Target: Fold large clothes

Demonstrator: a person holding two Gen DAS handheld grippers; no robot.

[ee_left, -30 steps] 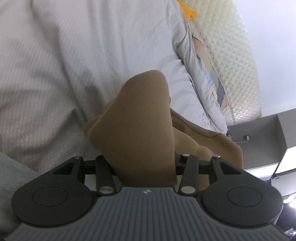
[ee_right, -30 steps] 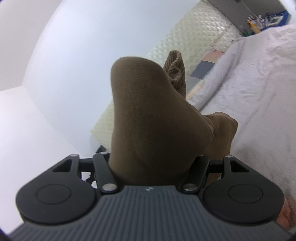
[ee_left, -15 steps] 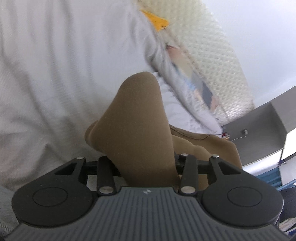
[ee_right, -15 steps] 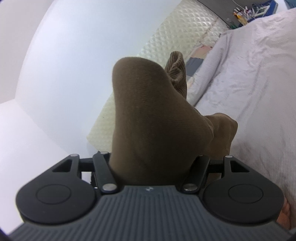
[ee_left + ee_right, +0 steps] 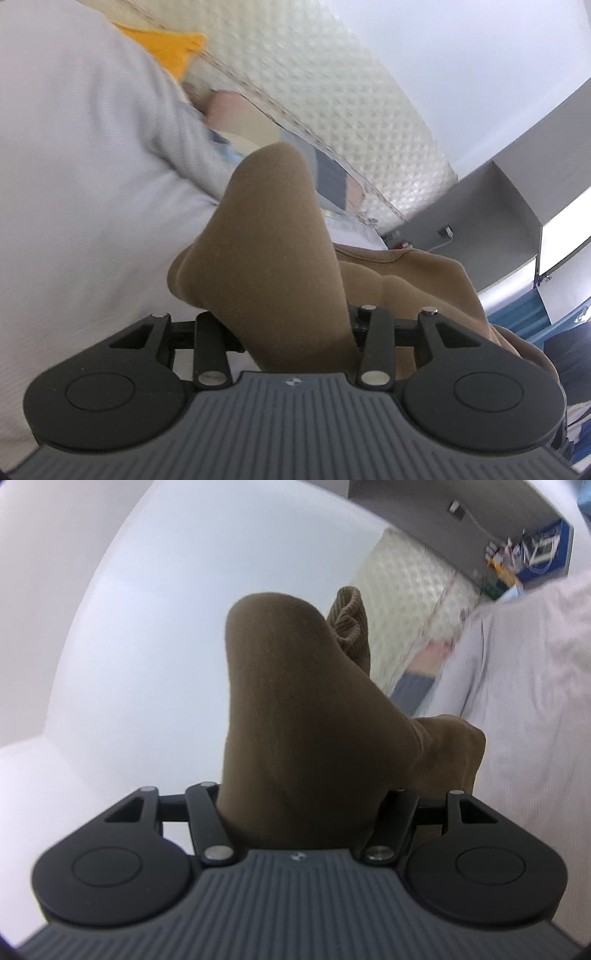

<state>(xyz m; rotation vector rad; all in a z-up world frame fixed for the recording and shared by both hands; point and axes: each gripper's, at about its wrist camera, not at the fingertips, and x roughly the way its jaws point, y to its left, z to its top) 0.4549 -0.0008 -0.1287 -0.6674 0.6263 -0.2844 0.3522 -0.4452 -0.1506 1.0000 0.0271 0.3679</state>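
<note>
Brown garment [image 5: 273, 251]: plain knit cloth, bunched into a tall fold that rises straight out of the left hand-held gripper [image 5: 291, 332]. More of the same cloth, with a stitched hem, trails off to the right of that fold, lifted clear of the bed [image 5: 81, 184].

Left hand-held gripper: clenched on the brown garment; the cloth fills the gap between the jaws and hides the fingertips.

Right hand-held gripper [image 5: 299, 812]: likewise clenched on the brown garment [image 5: 295, 716], with a thick fold standing up between the jaws. A ribbed cuff [image 5: 349, 624] pokes out behind the top of the fold.

Bed: covered in a pale grey-white sheet, seen to the left in the left wrist view and to the right in the right wrist view [image 5: 532, 709].

Headboard [image 5: 332, 96]: cream, quilted in a diamond pattern, at the far end of the bed.

Pillow [image 5: 332, 177]: patterned in blue and pink patches, lying against the headboard; blurred.

Yellow item [image 5: 166, 48]: at the top of the bed, beside the headboard; blurred, kind cannot be told.

Wall [image 5: 166, 609]: plain white.
</note>
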